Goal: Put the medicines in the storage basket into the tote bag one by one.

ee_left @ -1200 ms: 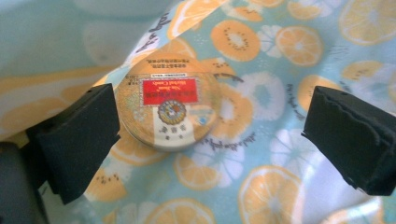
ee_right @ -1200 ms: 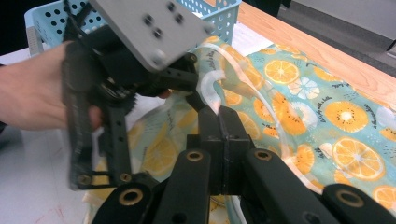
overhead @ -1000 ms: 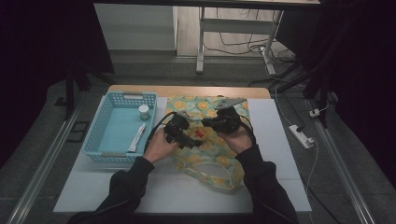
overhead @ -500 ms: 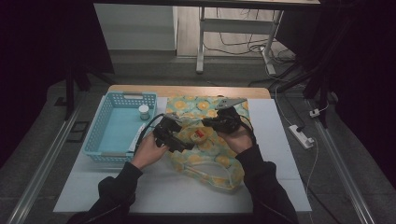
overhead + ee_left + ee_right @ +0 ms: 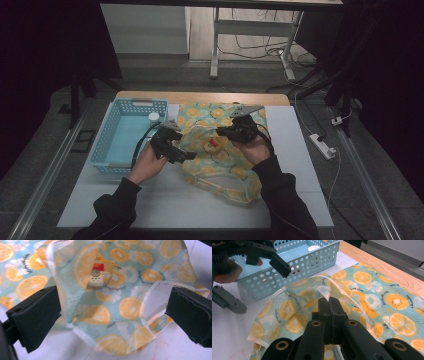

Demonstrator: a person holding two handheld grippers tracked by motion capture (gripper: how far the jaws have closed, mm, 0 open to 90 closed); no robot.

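The right gripper [image 5: 329, 301] pinches the bag [image 5: 220, 150] rim tight. The left gripper [image 5: 112, 315] is wide open; it should go slowly to the basket [image 5: 107, 145].

Small black script runs beside the printed fruit slices on the fruit-print bag [image 5: 125, 307]; its round red-labelled tag [image 5: 97, 275] carries print, apparently too blurred to read.
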